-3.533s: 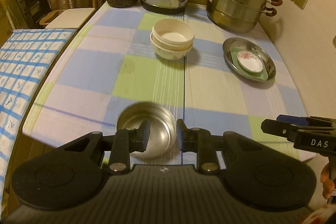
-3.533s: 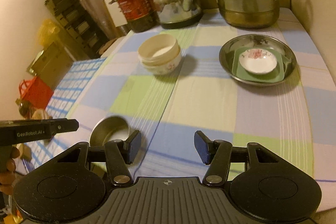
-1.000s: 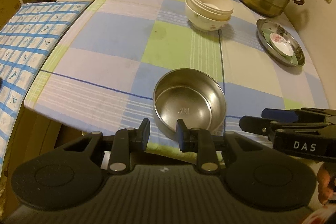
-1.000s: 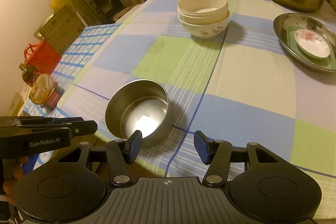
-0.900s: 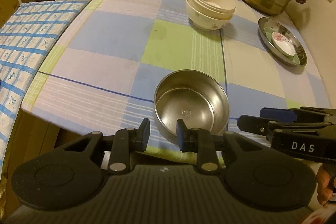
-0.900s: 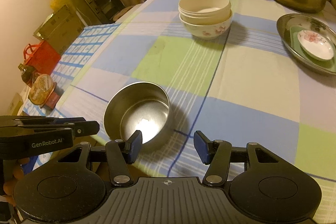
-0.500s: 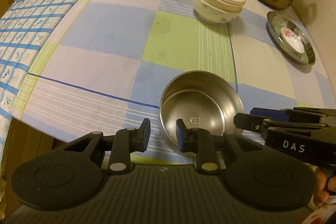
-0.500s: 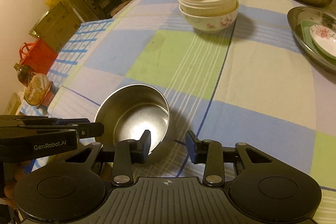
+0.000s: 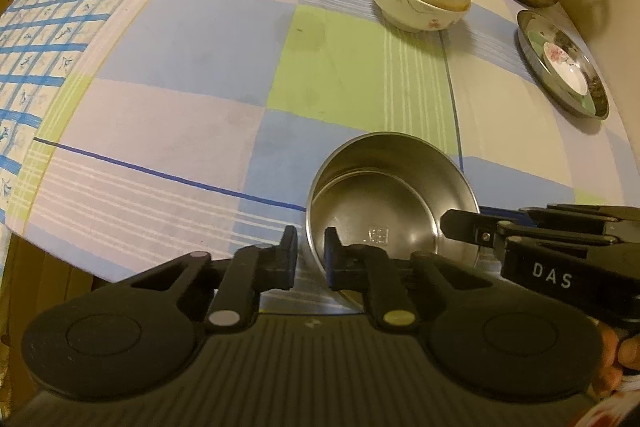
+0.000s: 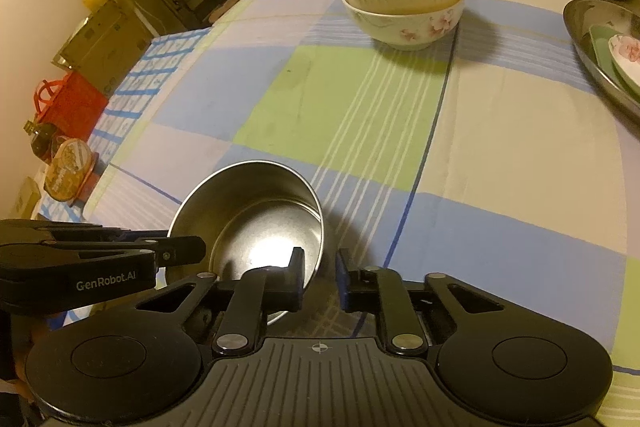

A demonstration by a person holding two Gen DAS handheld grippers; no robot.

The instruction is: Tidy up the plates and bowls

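- Our round, shiny steel bowl (image 9: 390,205), tilted, stamped inside (unreadable).
- Left gripper (image 9: 309,255) and right gripper (image 10: 319,271): jaws pinch opposite rims.
- Grippers read "DAS", "GenRobot.AI".

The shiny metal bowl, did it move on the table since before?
Cannot tell. The steel bowl sits on the same blue check near the tablecloth's front edge; both grippers have closed in on its rim.
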